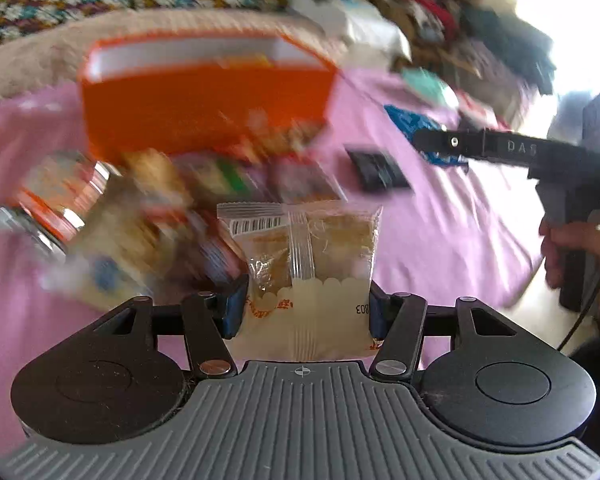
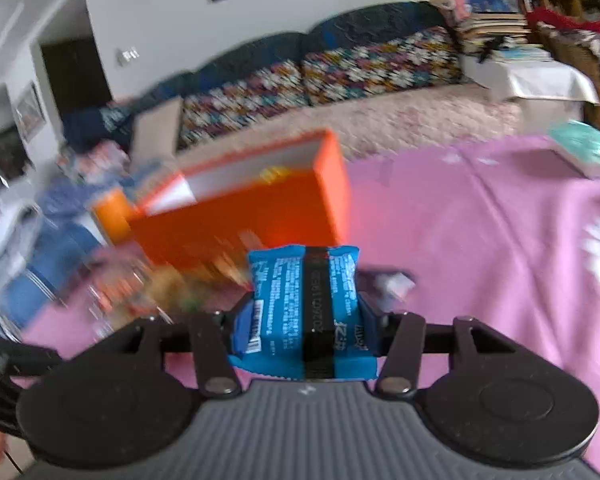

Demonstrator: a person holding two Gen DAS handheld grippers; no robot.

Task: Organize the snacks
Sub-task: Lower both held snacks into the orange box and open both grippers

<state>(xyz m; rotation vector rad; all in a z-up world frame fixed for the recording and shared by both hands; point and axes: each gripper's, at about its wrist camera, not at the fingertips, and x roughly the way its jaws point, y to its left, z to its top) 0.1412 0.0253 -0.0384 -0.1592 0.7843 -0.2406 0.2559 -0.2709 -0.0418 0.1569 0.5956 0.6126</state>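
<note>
Snacks in both grippers: left gripper jaws clamped on a clear cake packet, right gripper jaws clamped on a blue wafer packet, both near the orange box on the pink-covered bench.

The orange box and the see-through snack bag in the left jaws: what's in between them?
In the left wrist view, a blurry heap of loose snack packets lies on the pink cloth between the clear snack bag and the orange box.
</note>
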